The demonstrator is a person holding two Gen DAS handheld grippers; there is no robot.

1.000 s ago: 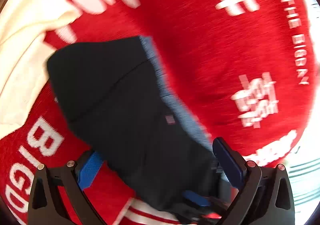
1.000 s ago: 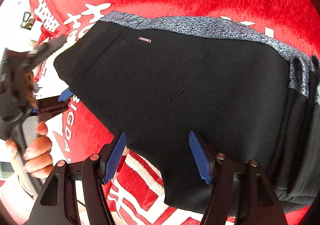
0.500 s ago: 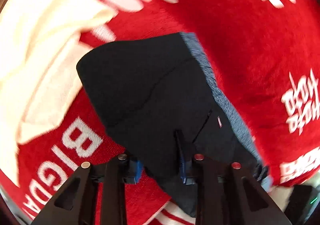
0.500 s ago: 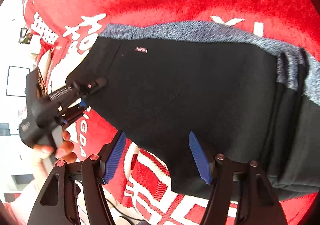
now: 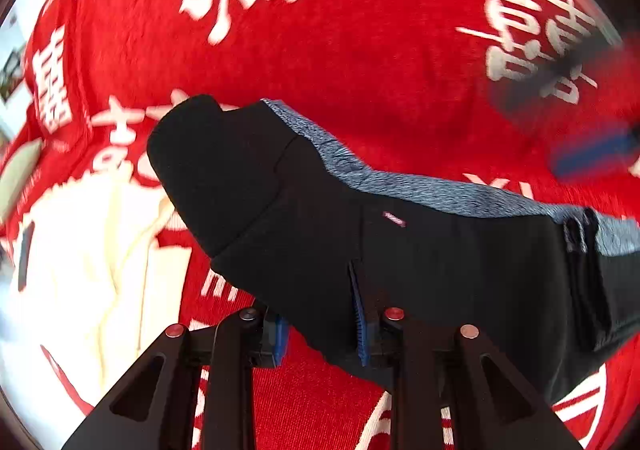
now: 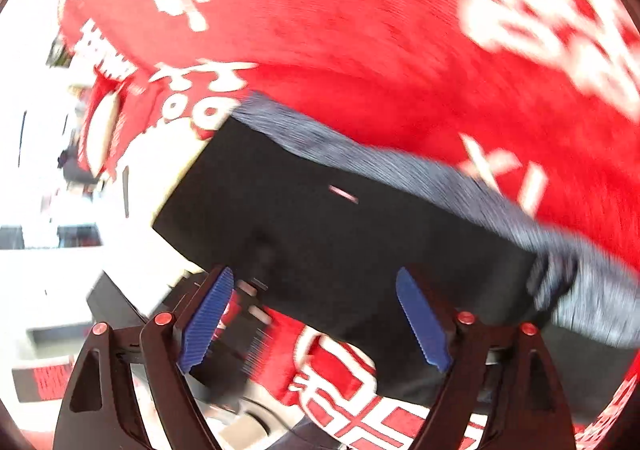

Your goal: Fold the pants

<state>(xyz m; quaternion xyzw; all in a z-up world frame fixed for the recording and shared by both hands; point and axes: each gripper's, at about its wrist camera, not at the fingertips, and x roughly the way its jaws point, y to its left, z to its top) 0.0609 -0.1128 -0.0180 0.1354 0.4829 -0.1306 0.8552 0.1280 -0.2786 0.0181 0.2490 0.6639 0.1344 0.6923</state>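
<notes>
Black pants (image 5: 420, 250) lie flat on the red blanket (image 5: 360, 49), long axis running left-right across both views, grey waistband (image 5: 420, 189) along the far edge. Left gripper (image 5: 320, 326) is narrowed and pinching the pants' near edge, fabric between its blue pads. Right gripper (image 6: 312, 314) is spread wide over the near edge, holding nothing; view is blurred. Cream cloth (image 5: 100, 270) lies left of the pants. Left gripper is better placed to lead the fold away toward the waistband.

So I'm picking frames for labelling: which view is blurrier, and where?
Right wrist view: motion blur smears the pants and red blanket. Left wrist view: pants fairly sharp, blur mainly top right; both curve at fisheye edges.
</notes>
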